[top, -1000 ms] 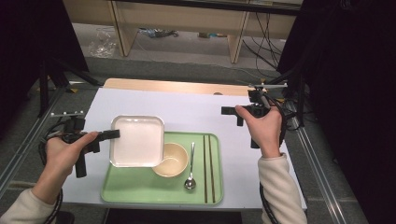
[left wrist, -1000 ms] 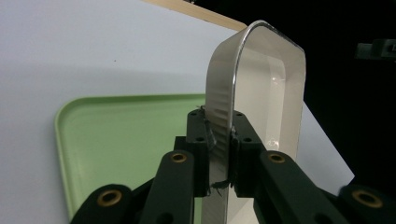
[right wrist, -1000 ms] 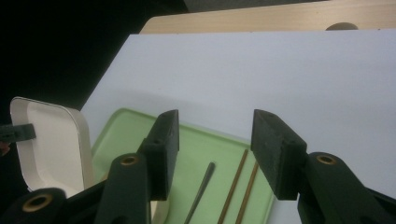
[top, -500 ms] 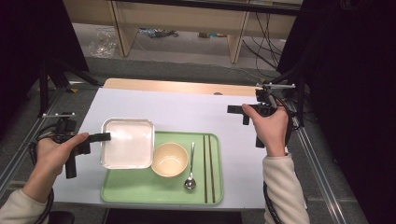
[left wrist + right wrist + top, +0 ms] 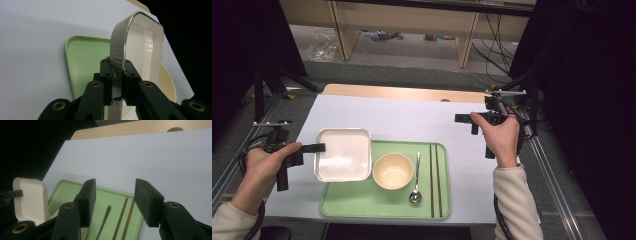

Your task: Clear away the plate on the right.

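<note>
My left claw [image 5: 314, 148] is clamped on the rim of the white square plastic dish [image 5: 343, 154], lifting it off the green plastic tray's [image 5: 362, 202] left edge. Setting it down remains. My right claw [image 5: 460, 118] hangs open, well apart.

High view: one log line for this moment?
left gripper: shut on white dish rim | right gripper: open, empty | bowl, spoon, chopsticks: on tray

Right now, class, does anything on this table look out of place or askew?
Yes: the white square dish hangs half off the green tray's left edge, pinched by its rim in the left gripper. Bowl, spoon and chopsticks lie neatly.
</note>
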Action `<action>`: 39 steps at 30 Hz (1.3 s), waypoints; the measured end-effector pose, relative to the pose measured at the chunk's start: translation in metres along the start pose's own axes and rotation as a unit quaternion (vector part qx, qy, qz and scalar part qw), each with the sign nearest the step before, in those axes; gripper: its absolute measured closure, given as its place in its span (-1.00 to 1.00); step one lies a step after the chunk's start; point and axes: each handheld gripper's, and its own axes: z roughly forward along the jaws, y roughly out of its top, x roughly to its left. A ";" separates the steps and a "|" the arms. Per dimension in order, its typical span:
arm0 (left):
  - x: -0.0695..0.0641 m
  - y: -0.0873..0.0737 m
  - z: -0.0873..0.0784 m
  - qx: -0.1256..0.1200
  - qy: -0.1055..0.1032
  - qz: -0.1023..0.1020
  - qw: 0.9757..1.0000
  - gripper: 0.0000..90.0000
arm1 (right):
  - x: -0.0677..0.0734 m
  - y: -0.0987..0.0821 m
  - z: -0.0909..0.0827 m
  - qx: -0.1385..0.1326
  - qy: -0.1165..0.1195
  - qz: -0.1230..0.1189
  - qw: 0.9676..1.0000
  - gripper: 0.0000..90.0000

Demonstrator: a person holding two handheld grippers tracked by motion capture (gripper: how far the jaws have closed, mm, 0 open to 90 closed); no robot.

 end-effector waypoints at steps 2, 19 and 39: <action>0.003 0.000 0.000 0.003 0.001 -0.005 1.000 0.79 | 0.000 0.000 0.000 -0.001 0.000 0.002 1.000 0.18; 0.012 -0.003 0.018 0.043 0.037 -0.004 0.998 0.79 | -0.002 0.000 0.002 0.003 -0.001 -0.008 1.000 0.17; 0.013 -0.003 0.051 0.078 0.033 -0.015 0.996 0.79 | -0.001 -0.001 0.006 0.014 -0.001 -0.004 1.000 0.16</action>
